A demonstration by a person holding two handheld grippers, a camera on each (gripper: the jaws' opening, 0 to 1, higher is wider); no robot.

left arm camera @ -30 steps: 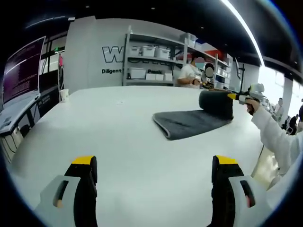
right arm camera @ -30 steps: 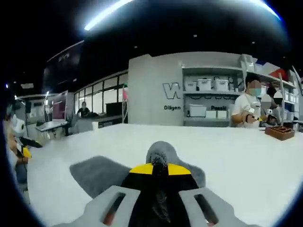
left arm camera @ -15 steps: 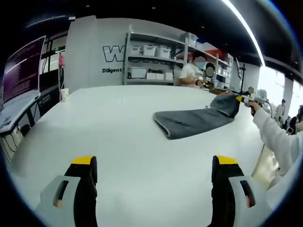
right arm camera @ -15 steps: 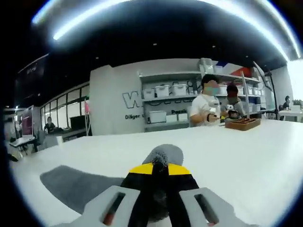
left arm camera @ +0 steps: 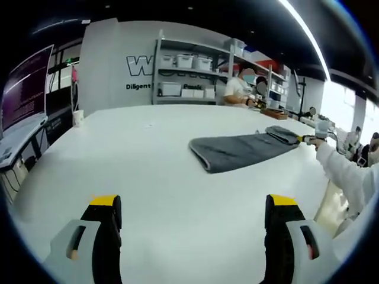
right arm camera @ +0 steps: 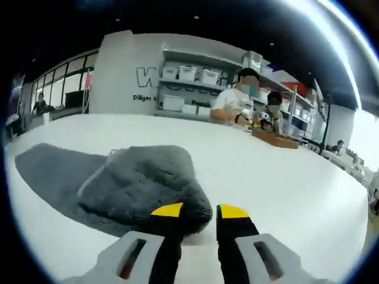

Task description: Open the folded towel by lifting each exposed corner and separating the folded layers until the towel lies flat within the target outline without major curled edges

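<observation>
Right gripper view: towel (right arm camera: 139, 180) hides tool (right arm camera: 198, 214) tip

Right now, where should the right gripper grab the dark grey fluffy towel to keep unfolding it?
Grip the dark grey fluffy towel at the rounded bunched corner just ahead of the right gripper, coming in low along the white table. That corner sits raised on the flat layer, so the parted jaws can likely close around its edge.

**Grey towel, still partly folded**

Your dark grey towel (left arm camera: 243, 151) lies low on the white table (left arm camera: 148, 177), far right of your left gripper view. Its right end (right arm camera: 148, 183) is doubled over in a plush, rumpled fold; the left edge shows stacked layers.
</observation>
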